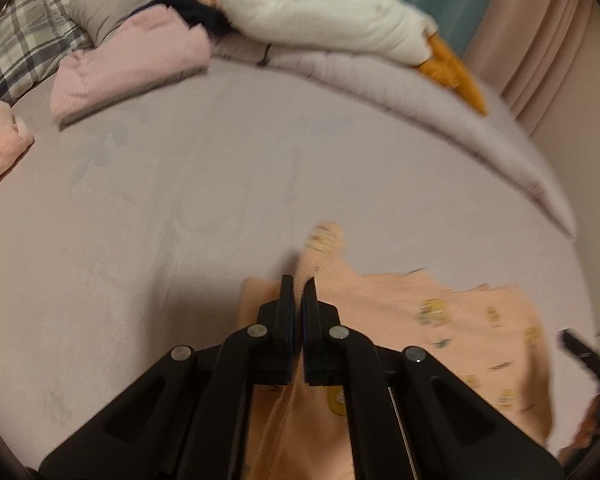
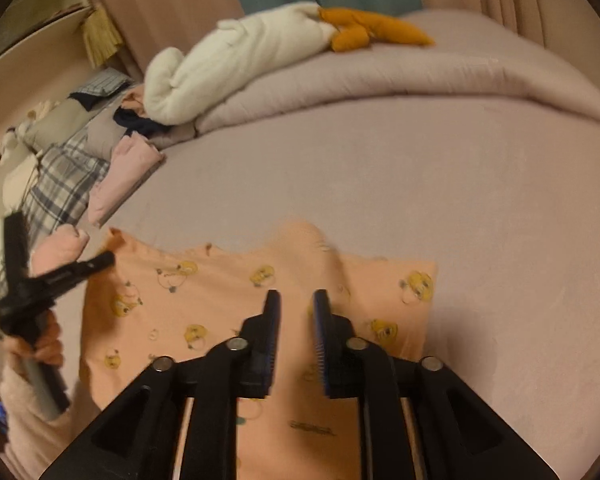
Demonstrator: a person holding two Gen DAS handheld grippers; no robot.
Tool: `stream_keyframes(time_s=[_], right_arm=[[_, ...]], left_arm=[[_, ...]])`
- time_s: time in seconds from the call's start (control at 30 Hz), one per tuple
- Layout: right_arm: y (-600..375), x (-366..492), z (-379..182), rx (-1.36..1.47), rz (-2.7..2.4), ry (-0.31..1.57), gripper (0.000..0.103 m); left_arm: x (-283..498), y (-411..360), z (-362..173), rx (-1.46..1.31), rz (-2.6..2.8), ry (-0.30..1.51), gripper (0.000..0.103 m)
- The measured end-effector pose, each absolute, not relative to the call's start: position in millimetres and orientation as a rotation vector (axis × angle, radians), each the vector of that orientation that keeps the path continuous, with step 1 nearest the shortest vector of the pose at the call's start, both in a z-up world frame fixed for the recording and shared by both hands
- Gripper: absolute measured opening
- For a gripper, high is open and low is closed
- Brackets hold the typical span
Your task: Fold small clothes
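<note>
- The left gripper [image 1: 299, 286] has its jaws pressed nearly together, with only a thin slit between them; a ridge of the peach garment [image 1: 452, 320] runs up into that slit, so the jaws pinch the cloth
- Seen from the right wrist camera, the left gripper [image 2: 66, 270] sits at the garment's left edge, and the person's hand [image 2: 46, 344] grips its handle; its jaws cannot be read from this side
- The right gripper [image 2: 297, 300] has its jaws spread apart with a clear gap between the pads; nothing sits between them, and they hang above the middle of the peach garment [image 2: 220, 300]; whether the tips touch the cloth I cannot tell
- The peach garment, printed with small yellow cartoon figures, lies mostly flat on the bed [image 2: 460, 200], right under and just ahead of both grippers; a raised fold [image 2: 312, 236] stands up at its far edge, just beyond the right jaws
- A folded pink garment [image 1: 132, 60] lies well apart from the grippers, near the plaid pillow [image 1: 24, 44] at the head of the bed
- A white plush toy [image 2: 228, 64] with orange feet [image 2: 364, 28] rests on the rolled-back duvet [image 2: 420, 72] at the far side
- A dark piece of clothing [image 1: 188, 4] lies bunched beside the plush toy
</note>
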State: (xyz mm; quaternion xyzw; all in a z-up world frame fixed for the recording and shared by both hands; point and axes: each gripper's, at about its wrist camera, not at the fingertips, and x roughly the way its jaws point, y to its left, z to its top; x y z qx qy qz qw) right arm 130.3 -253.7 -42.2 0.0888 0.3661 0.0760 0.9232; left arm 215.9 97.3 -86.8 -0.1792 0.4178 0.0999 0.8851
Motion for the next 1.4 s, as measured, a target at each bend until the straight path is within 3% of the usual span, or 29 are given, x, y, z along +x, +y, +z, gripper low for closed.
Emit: stream_keyframes(time_s=[0.03, 0.3, 0.4, 1.13, 1.2, 1.33, 1.4], right_arm=[[-260.4, 128.3, -40.1, 0.191, 0.15, 0.736, 0.038], [-300.4, 133.1, -53.7, 0.353, 0.138, 0.789, 0.039], [-298.8, 138.8, -66.6, 0.4, 0.19, 0.845, 0.021], [-225.2, 119.5, -71.5, 0.274, 0.483, 0.981, 0.021], [-232.7, 118.9, -63.2, 0.283, 0.456, 0.944, 0.024], [-246.0, 129.8, -58.8, 0.302, 0.349, 0.864, 0.038], [-247.6, 139.9, -66.3, 0.335, 0.343, 0.875, 0.039]], left_arm=[[217.7, 97.7, -93.3, -0.35, 0.22, 0.892, 0.003], [212.8, 99.3, -109.7, -0.316, 0.26, 0.93, 0.005], [215.3, 99.0, -114.3, -0.313, 0.273, 0.94, 0.005], [212.8, 101.8, -111.5, -0.333, 0.271, 0.946, 0.007], [212.6, 102.2, -112.6, -0.336, 0.271, 0.947, 0.007], [213.2, 100.8, -112.5, -0.331, 0.273, 0.949, 0.007], [213.1, 101.7, -113.0, -0.334, 0.272, 0.949, 0.007]])
